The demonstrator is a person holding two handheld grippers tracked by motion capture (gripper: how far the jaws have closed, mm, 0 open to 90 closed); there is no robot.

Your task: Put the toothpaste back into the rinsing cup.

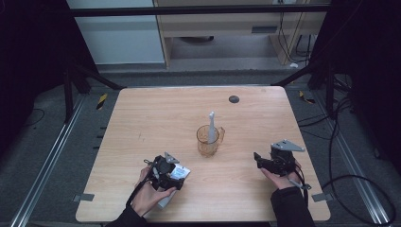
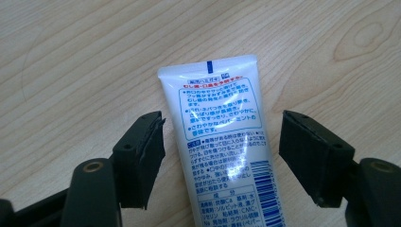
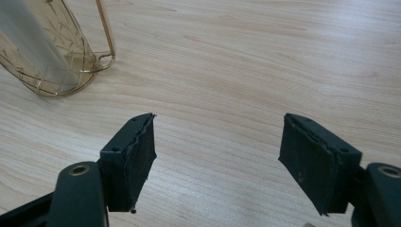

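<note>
Left tool (image 2: 222, 156) sits wide open straddling the toothpaste tube (image 2: 222, 142) lying flat on the counter (image 2: 71, 56), so it should centre, drop lower and pinch the tube's edges mid-body, while the right tool (image 3: 217, 156), also wide and empty, waits near the amber cup (image 3: 52, 52).

The desk (image 1: 156, 113) has a light wood-grain top with rounded corners. A small dark round disc (image 1: 233, 99) sits in the surface near the far edge, right of centre. An amber transparent cup (image 1: 208, 140) with a handle stands upright near the centre of the desk; a grey-white object stands inside it and rises above the rim. A white tube (image 2: 222, 142) with blue and red print lies flat on the desk near the front left, crimped end pointing away from the front edge, well apart from the cup.
</note>
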